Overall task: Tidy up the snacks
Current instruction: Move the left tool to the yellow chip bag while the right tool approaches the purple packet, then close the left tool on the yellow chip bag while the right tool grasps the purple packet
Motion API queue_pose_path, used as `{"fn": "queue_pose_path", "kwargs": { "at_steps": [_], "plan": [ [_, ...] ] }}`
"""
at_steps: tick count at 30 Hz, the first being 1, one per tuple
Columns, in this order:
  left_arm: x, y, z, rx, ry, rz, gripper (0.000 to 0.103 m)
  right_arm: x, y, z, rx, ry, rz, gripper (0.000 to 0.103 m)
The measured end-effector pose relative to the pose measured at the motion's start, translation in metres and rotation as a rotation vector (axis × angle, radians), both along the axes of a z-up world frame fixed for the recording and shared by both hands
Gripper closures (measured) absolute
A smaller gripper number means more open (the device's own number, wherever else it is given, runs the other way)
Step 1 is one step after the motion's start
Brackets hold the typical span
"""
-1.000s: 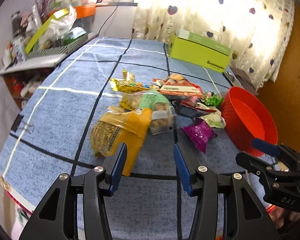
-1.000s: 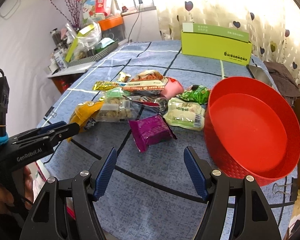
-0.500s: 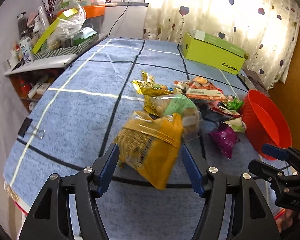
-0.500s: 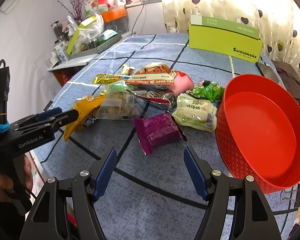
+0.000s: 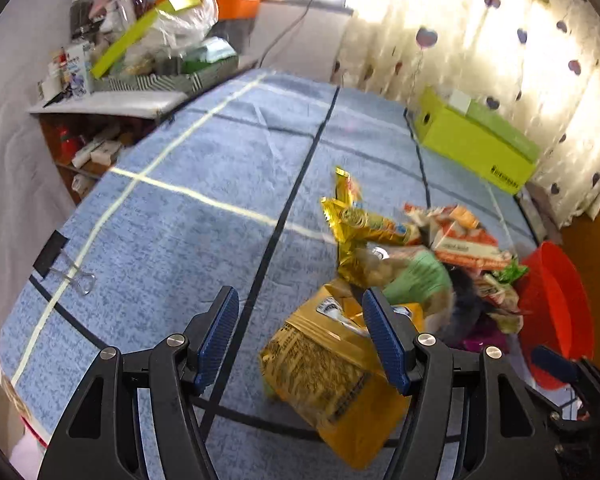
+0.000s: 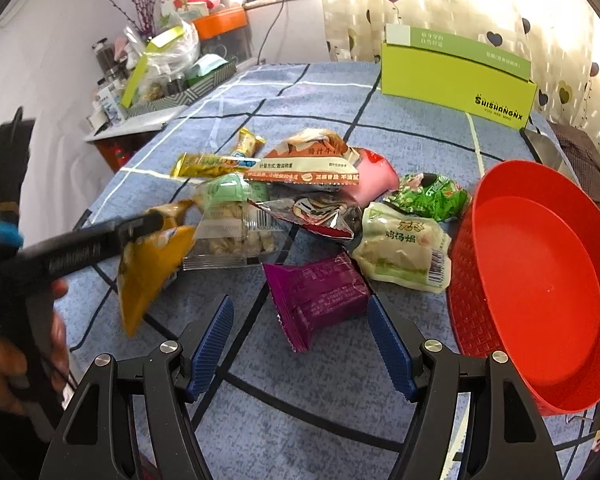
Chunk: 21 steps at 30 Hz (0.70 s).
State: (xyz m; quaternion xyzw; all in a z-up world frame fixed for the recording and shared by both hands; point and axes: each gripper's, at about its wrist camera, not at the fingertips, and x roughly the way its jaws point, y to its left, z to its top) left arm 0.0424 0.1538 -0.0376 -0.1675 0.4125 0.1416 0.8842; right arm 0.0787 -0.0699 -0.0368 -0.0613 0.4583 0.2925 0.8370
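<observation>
A pile of snack packets lies on the blue checked tablecloth (image 6: 324,376). A yellow snack bag (image 5: 332,376) lies under my left gripper's right finger; the left gripper (image 5: 300,344) is open around its left part. In the right wrist view the left gripper's fingers (image 6: 140,224) lie over the same yellow bag (image 6: 148,272). My right gripper (image 6: 300,348) is open and empty, just short of a purple packet (image 6: 320,296). A red bowl (image 6: 540,292) stands empty at the right.
A lime green box (image 6: 456,76) stands at the back of the table. A cluttered shelf (image 5: 140,64) is at the far left. A binder clip (image 5: 76,276) holds the cloth at the left edge. Other packets include a white-green one (image 6: 404,252) and a clear biscuit pack (image 6: 236,236).
My left gripper has moved forward onto the yellow bag and swung left, opening wider around it. My right gripper has closed in slightly on the purple packet.
</observation>
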Motion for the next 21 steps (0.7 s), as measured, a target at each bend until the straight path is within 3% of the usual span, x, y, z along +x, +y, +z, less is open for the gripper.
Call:
{"fn": "queue_pose_path", "kwargs": {
  "at_steps": [7,12,21],
  "plan": [
    [-0.016,-0.018,-0.021,0.003,0.068,-0.087,0.036,0.007,0.001,-0.009,-0.015,0.032,-0.037,0.034],
    [-0.041,-0.017,-0.016,0.02,0.054,-0.042,0.036,0.013,-0.001,-0.017,0.024,0.11,-0.073,0.034],
    [-0.052,-0.001,-0.027,-0.037,0.059,0.023,0.028,0.033,0.001,-0.026,0.079,0.196,-0.16,0.034]
  ]
}}
